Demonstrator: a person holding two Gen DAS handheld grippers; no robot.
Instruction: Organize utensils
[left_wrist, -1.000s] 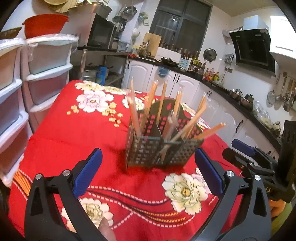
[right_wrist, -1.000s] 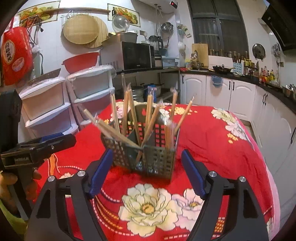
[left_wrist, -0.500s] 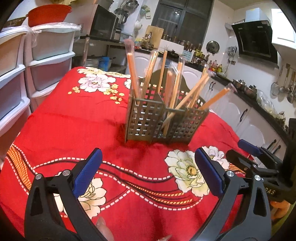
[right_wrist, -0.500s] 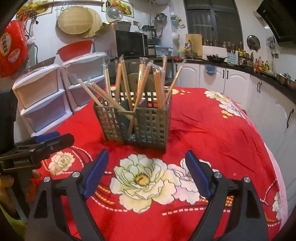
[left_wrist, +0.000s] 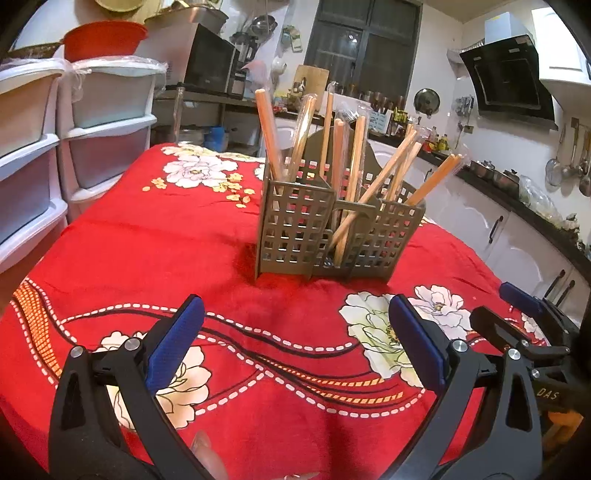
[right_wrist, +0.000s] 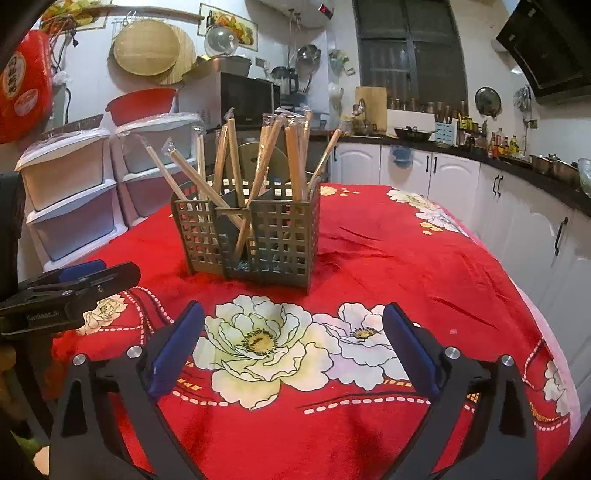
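Hovering over the red cloth (right_wrist: 388, 258), you're spreading the right gripper (right_wrist: 291, 347) wide, left gripper (left_wrist: 295, 343) released too, both empty, facing the chopstick caddy (right_wrist: 251, 236).

A red floral tablecloth (right_wrist: 388, 258) covered my work surface. Stacked plastic drawer units (right_wrist: 70, 195) stood at its left, a red basin (right_wrist: 142, 103) on top. A microwave (right_wrist: 247, 98) sat behind; white cabinets (right_wrist: 454, 177) lined the right.

Both grippers lower; right gripper (right_wrist: 291, 347) wider.
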